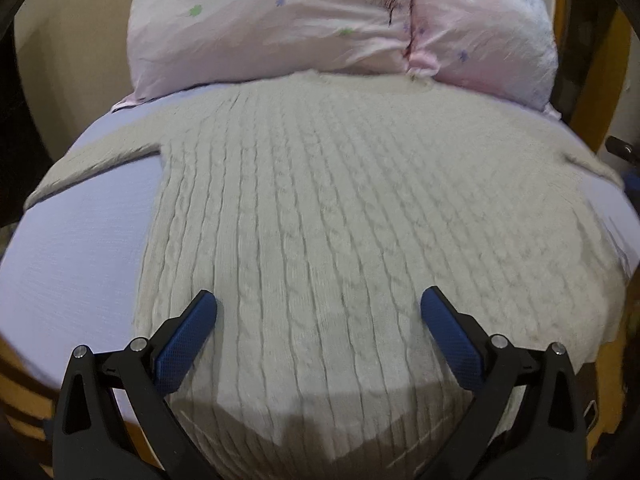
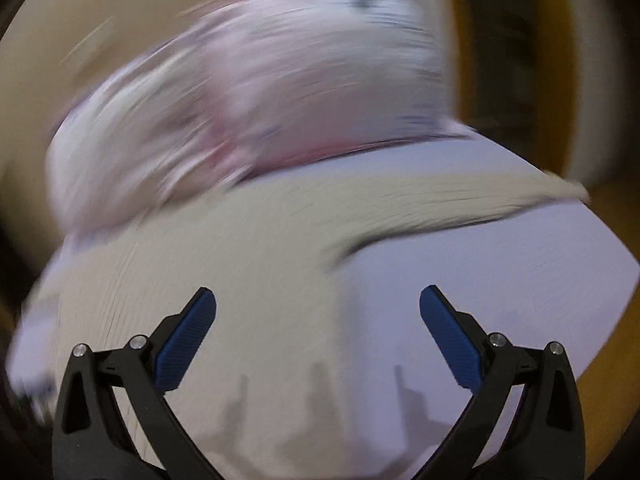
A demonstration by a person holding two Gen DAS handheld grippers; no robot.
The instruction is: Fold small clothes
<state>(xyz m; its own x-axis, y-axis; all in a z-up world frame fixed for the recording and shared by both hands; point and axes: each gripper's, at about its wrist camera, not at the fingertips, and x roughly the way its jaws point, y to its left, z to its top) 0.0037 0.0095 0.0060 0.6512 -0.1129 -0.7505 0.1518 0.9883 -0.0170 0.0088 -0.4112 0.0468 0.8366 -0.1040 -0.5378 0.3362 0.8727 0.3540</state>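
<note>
A cream cable-knit sweater (image 1: 320, 220) lies spread flat on a lilac bed sheet (image 1: 80, 248), sleeves stretched out to the left (image 1: 92, 164) and right. My left gripper (image 1: 319, 308) is open and empty, hovering above the sweater's lower body. The right wrist view is motion-blurred; it shows the sweater (image 2: 240, 240) with its right sleeve (image 2: 500, 196) reaching out across the sheet (image 2: 500, 280). My right gripper (image 2: 318, 308) is open and empty above the sweater's right side edge.
A pink pillow with small flower prints (image 1: 300, 20) lies at the head of the bed, touching the sweater's collar end; it also shows blurred in the right wrist view (image 2: 260, 92). Wooden bed frame edges (image 1: 24, 400) and a beige wall surround the mattress.
</note>
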